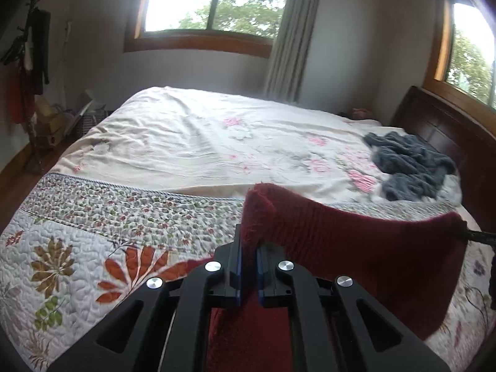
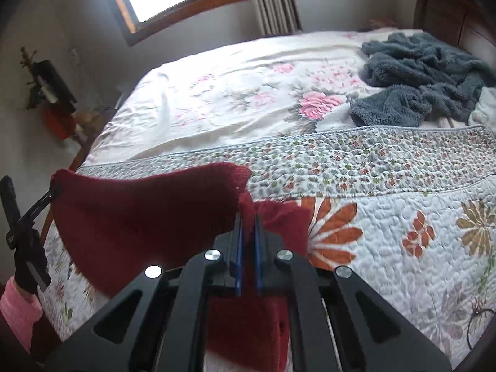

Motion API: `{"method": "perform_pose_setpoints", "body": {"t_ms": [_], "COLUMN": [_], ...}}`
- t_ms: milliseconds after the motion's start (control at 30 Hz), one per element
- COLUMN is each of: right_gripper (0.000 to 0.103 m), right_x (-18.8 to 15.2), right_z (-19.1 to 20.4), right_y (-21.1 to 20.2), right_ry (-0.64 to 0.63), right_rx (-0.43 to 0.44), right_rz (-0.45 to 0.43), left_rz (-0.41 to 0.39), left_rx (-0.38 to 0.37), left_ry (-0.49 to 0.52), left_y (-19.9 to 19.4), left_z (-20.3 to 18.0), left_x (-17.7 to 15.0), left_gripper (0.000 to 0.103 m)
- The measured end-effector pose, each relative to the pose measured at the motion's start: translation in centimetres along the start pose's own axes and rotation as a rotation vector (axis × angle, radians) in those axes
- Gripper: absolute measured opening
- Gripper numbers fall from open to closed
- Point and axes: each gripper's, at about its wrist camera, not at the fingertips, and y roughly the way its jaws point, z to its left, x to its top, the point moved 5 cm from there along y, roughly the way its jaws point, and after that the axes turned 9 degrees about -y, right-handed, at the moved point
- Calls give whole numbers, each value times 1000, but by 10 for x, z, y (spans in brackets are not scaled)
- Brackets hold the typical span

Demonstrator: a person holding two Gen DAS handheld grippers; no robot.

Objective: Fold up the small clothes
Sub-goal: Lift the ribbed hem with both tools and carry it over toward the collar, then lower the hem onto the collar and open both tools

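- Two grippers are pinching one dark red fuzzy knit garment (image 1: 356, 241) and holding it up over the bed; going view by view.
- Left wrist view: the left gripper (image 1: 249, 248) is clamping a top corner of the red knit between its blue-padded fingers (image 1: 238, 266), jaws nearly together with only cloth in the gap.
- The top edge is sagging away to the right, where the right gripper (image 1: 468, 232) is showing only as a dark tip at the other corner; its jaws cannot be read from here.
- The rest of the garment is hanging below the jaws, above the white quilted bedspread with orange and green leaf print (image 1: 62, 279).
- Beyond the quilt, a cream sheet with pink flowers (image 1: 192, 142) is covering the bed, and a crumpled grey-blue fleecy garment (image 1: 409, 167) is lying on it near the dark wooden headboard (image 1: 443, 130).
- Right wrist view: the right gripper (image 2: 248, 217) is gripping the opposite corner of the red knit (image 2: 139, 214), blue pads (image 2: 238, 248) almost shut on the fabric.
- The left gripper (image 2: 52, 193) is sitting at the far left corner, closed on the cloth, with a black-gloved hand (image 2: 29, 263) and pink sleeve (image 2: 18, 307) below it.
- The cloth is spanning between both grippers, a lower part drooping under the right jaws toward the quilt (image 2: 403, 217).
- The grey-blue fleece (image 2: 418, 74) is lying well apart, upper right on the flowered sheet (image 2: 232, 93).
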Motion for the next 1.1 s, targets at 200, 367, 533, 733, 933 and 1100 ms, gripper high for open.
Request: {"method": "perform_pose_setpoints", "body": {"t_ms": [200, 367, 533, 733, 933, 1100], "right_gripper": [5, 5, 5, 7, 18, 32], "right_x": [11, 0, -11, -23, -21, -28], "right_z": [-26, -37, -51, -60, -63, -63], "right_y": [76, 129, 164, 187, 175, 124], "right_ry": [29, 31, 58, 82, 115, 172], "right_rx": [-48, -69, -81, -89, -61, 34], "right_rz": [86, 160, 205, 238, 238, 187], "left_rz": [76, 172, 232, 301, 335, 264], "left_rx": [66, 103, 145, 188, 194, 163], "left_ry": [5, 0, -4, -4, -56, -103], "left_y": [85, 146, 186, 210, 209, 166], "left_z": [9, 18, 32, 43, 51, 58], "left_x": [-3, -26, -46, -63, -63, -43], "left_gripper": [6, 6, 7, 10, 22, 28]}}
